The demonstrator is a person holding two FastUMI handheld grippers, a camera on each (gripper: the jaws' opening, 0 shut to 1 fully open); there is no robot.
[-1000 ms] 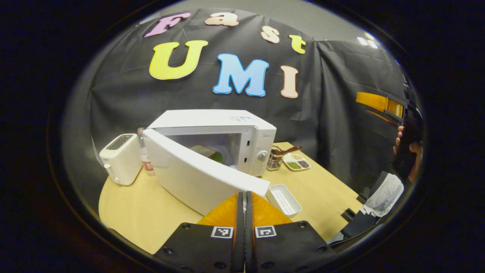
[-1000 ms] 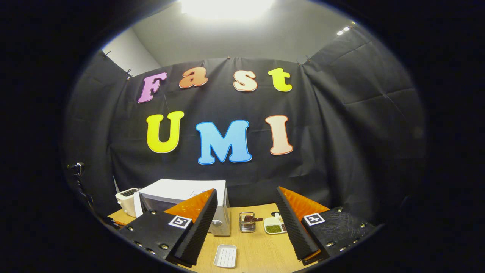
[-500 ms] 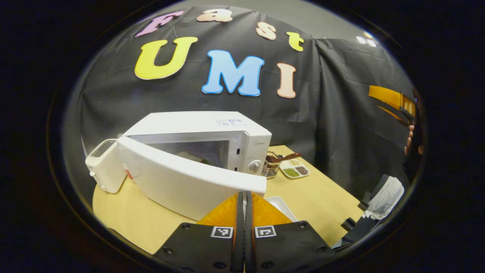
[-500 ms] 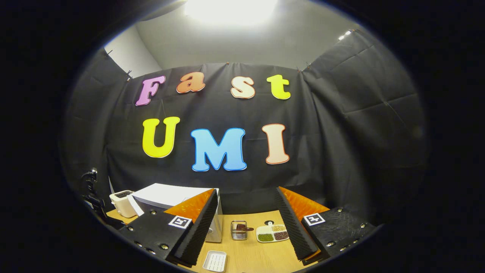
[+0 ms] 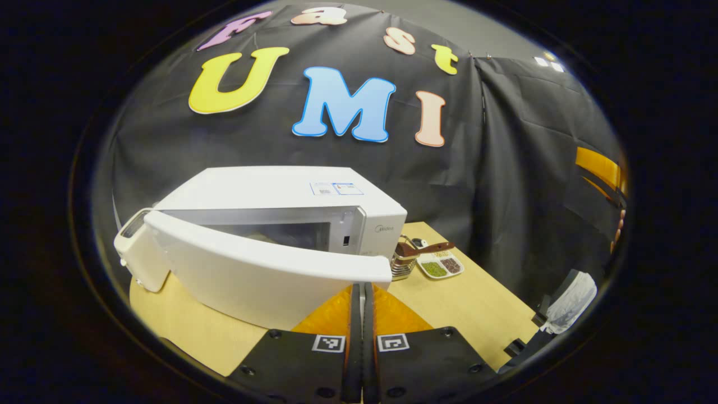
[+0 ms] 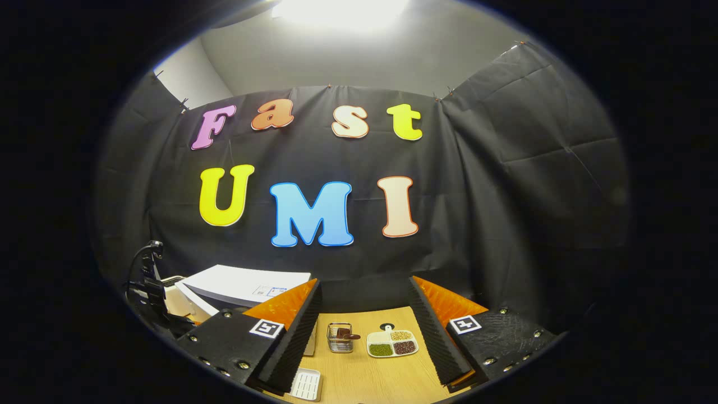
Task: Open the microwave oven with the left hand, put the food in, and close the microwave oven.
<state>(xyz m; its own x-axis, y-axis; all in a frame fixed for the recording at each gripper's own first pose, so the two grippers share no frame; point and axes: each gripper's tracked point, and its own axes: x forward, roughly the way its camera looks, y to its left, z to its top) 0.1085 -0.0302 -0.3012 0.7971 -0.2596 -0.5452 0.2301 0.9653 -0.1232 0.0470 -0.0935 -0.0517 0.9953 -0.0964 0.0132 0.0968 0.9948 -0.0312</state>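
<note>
In my left gripper view, at the far left edge, a small white plastic toaster (image 5: 130, 247) peeks out from behind the door, most of it hidden. Right of it, filling the middle of the frame, sits the boxy white microwave oven (image 5: 269, 191), smooth-topped with a small sticker on its roof. Its long glossy white door (image 5: 263, 269) stands partly ajar, swung toward me, its free edge ending just above my fingertips. Through the gap I see a dim grey cavity; whatever lies inside I cannot make out. At the bottom centre my left gripper (image 5: 362, 303) has its two fingers pressed flat together with nothing between them, close under the door's edge; whether they touch it I cannot tell. Everything rests on a pale wood-grain table (image 5: 465, 303). Right of the oven stands a small wire-mesh metal basket (image 5: 401, 264), half hidden by the door, and beside it a white divided dish of green and brown grains (image 5: 440, 265).

In my right gripper view, the oven (image 6: 247, 283) shows at lower left, partly cut off by my own finger. A white ribbed rectangular tray (image 6: 307, 384) lies at the bottom. My right gripper (image 6: 364, 331) stands wide apart, empty, its ridged pads (image 6: 426, 331) framing the basket (image 6: 338, 337) and the dish (image 6: 392, 343).
</note>
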